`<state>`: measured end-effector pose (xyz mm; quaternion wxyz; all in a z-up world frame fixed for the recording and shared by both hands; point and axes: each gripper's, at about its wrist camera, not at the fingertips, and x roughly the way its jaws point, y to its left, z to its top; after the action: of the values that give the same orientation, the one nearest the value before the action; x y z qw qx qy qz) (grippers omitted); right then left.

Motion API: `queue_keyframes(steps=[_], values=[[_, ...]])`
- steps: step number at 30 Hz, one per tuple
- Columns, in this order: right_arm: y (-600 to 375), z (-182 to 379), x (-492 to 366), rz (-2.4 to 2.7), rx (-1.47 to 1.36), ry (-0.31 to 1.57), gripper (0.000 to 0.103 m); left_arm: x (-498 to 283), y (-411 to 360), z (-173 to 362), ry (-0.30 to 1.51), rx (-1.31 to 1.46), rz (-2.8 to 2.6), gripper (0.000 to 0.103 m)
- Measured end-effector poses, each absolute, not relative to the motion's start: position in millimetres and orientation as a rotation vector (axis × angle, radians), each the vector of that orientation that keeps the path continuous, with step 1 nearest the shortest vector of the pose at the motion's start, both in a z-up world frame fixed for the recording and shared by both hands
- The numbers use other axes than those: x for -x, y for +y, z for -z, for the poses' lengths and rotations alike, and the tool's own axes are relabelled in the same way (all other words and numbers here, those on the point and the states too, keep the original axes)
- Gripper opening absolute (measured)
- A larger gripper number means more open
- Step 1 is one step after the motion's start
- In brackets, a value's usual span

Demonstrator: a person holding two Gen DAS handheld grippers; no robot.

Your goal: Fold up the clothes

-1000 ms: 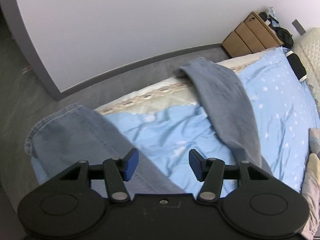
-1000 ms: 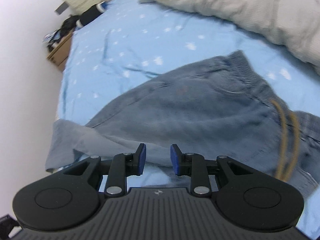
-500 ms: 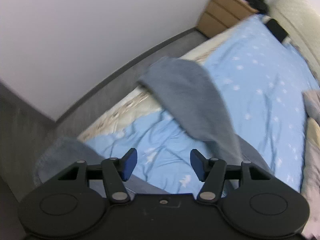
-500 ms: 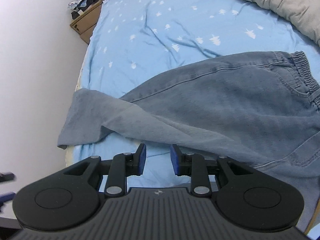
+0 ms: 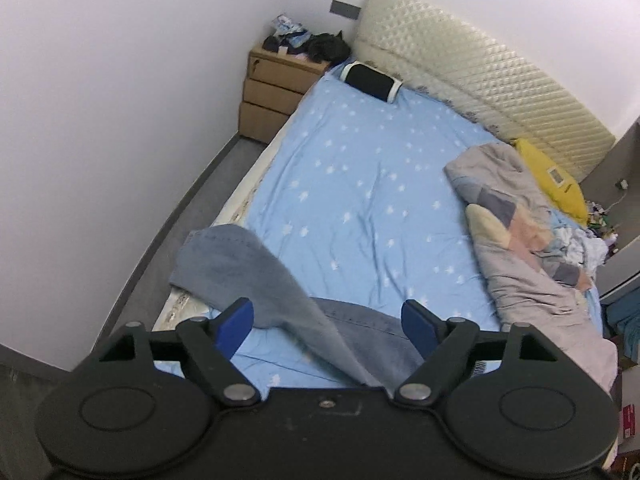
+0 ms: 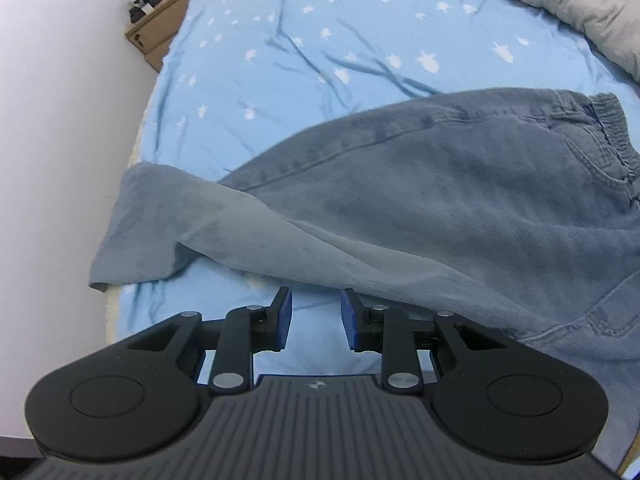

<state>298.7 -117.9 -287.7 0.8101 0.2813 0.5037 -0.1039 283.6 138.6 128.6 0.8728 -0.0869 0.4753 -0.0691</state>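
Bedroom setting: a bed (image 5: 360, 184) with a star-print blue sheet carries the jeans (image 6: 440, 184) at lower frame, one leg draped toward the mattress edge at lower left. Left claw (image 5: 328, 320) is released, jaws opening, high above the cloth. Right claw (image 6: 316, 312) is released, partly apart, nothing between the pads. Grip the leg hem, fold it across onto the other leg. Open sheet lies upward; a blanket (image 5: 520, 248) crowds the right.
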Motion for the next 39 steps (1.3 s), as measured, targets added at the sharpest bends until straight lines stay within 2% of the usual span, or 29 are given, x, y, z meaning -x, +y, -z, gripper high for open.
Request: queue_keyframes(steps=[11,19,29,31,36,39], values=[[-130,287,-288,0.269,-0.596,1.098,0.028,-279,120,-138,1.058,0.261,0.306,0.079],[-132,278,-285,0.247,-0.623,1.085,0.028,-301,134,-91,1.125,0.223,0.280,0.079],[-111,278,-300,0.273,-0.758,1.095,0.033,-360,232,40,1.175,0.486,0.121,0.079],[-107,283,-306,0.289,-0.823,1.088,0.038,-378,258,81,1.184,0.566,0.120,0.081],[-92,302,-326,0.330,-1.002,1.089,0.049,-411,328,198,1.268,0.900,0.085,0.080],[-85,317,-339,0.363,-1.100,1.100,0.050,-425,366,254,1.250,1.061,0.013,0.079]])
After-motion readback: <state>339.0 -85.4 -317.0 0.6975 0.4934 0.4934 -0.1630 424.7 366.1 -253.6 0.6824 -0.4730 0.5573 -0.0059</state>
